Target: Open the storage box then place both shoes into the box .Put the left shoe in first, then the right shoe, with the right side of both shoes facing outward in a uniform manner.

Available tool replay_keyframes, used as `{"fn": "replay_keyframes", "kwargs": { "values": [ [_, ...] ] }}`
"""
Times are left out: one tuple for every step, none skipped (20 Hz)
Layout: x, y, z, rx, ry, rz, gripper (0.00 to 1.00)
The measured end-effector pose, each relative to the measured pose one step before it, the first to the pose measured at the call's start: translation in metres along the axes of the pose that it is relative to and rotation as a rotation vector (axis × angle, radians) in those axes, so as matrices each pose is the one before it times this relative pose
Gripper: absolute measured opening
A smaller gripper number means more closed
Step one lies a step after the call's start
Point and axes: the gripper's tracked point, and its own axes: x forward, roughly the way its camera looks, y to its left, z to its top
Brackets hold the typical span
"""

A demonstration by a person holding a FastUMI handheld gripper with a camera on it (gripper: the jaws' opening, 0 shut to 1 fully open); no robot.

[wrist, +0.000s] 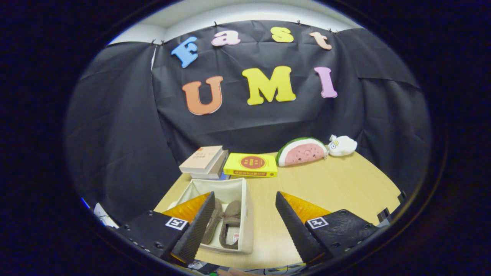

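The gripper [243, 199] hangs above the near part of the table [330, 184] with its two fingers spread wide and nothing between them but open air and bare tabletop. The left finger crosses in front of the near left part of the box [247, 214]; the right finger stands clear of it, over the wood to the box's right.

The box is a pale, open-topped fabric bin sitting on the table's near left part, partly behind the left finger. Inside it lie both shoes [226, 224], grey-brown, side by side and lengthwise, soles down on the box floor. The left one of the pair is partly hidden by the finger; the other lies just beside it, toward the box's right wall. Which way their sides face cannot be told from here.

Beyond the box, touching or nearly touching its far edge, is a stack of books [203, 163] with a tan cover on top. Just right of that stack lies a yellow book [251, 165], flat on the table. Further right, at the table's far edge against the black cloth wall, stands a watermelon plush [302, 152], and just beside it a small white plush [342, 145].
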Motion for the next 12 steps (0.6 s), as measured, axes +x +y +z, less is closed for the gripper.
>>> {"fn": "replay_keyframes", "kwargs": {
  "values": [
    [-0.00585,-0.00744,0.00494,-0.0043,-0.0368,-0.01094,0.97],
    [-0.00777,-0.00984,0.00191,-0.01499,-0.02774,-0.02187,0.97],
    [-0.00793,-0.00972,0.00305,-0.01883,-0.03302,-0.02551,0.96],
    [-0.00424,-0.00434,0.00604,-0.00439,-0.03543,-0.01239,0.96],
    [-0.00427,-0.00163,0.00152,-0.00195,-0.02117,0.00284,0.96],
    [-0.0032,-0.0019,-0.00183,-0.00115,-0.02016,0.00139,0.96],
    [-0.00152,-0.00476,-0.00032,-0.00529,-0.02278,-0.0099,0.96],
    [-0.00261,-0.00552,-0.00675,-0.02116,0.0106,-0.00423,0.96],
    [-0.00324,-0.0017,-0.00301,-0.01444,-0.0034,0.00806,0.95],
    [-0.00566,0.00523,-0.00247,-0.00064,-0.0086,0.01075,0.95],
    [-0.00156,-0.00058,-0.00207,0.00416,-0.01361,0.00844,0.95],
    [-0.00269,-0.00316,-0.00101,-0.00071,-0.01905,0.00705,0.95]
  ]
}}
